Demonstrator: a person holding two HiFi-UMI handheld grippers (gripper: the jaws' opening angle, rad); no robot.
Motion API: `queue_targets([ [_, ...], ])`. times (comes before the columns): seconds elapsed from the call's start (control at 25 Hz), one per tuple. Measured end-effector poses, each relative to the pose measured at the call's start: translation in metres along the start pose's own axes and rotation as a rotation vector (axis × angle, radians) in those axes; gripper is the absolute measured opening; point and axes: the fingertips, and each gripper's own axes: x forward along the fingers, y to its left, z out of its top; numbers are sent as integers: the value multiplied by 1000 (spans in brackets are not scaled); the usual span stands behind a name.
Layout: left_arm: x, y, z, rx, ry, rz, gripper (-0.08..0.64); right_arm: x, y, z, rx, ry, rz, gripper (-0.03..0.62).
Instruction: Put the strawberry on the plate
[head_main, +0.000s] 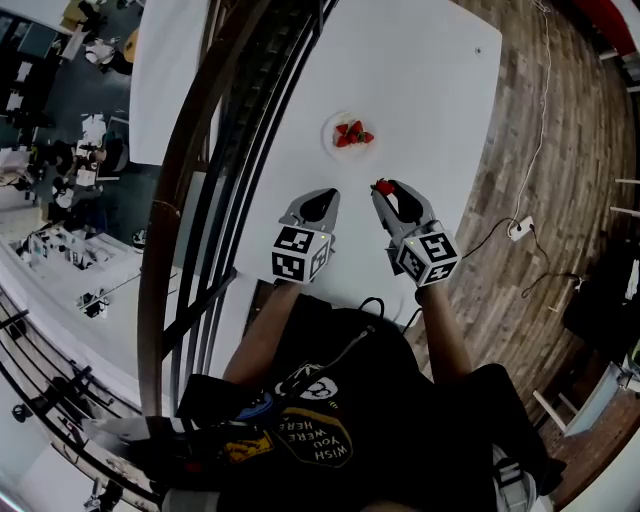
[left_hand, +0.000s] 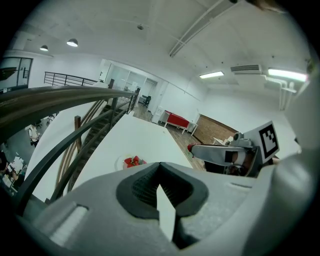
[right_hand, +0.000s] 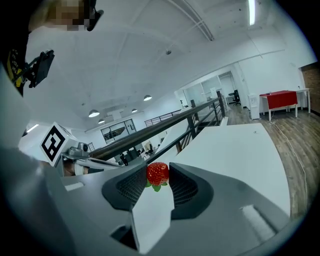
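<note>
Strawberry (right_hand: 158, 173), red with green cap, sits pinched at the tips of the right claw (head_main: 386, 188). The small pale plate (head_main: 327, 142), holding other red berries (head_main: 352, 134), lies ahead, slightly leftward, on the white surface (head_main: 420, 80). Left claw (head_main: 323, 196), clenched and empty, hovers alongside.

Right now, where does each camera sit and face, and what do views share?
Head view: on the person's head, looking steeply down at table, plate, both forearms, left gripper, right gripper.
Left gripper view: on that gripper, facing across the table past shut jaws; right gripper at right.
Right gripper view: looks along jaws clamping a strawberry; left gripper at left.
Shared: head and left gripper views both show the plate.
</note>
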Motion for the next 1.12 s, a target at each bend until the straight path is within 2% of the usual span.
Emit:
queue_targets([
  [0.28, 8, 24, -6, -57, -12, 38, 3, 21, -4, -7, -16, 34, 7, 140],
  [1.12, 66, 78, -34, -31, 91, 83, 3, 93, -45, -51, -75, 145, -9, 140],
])
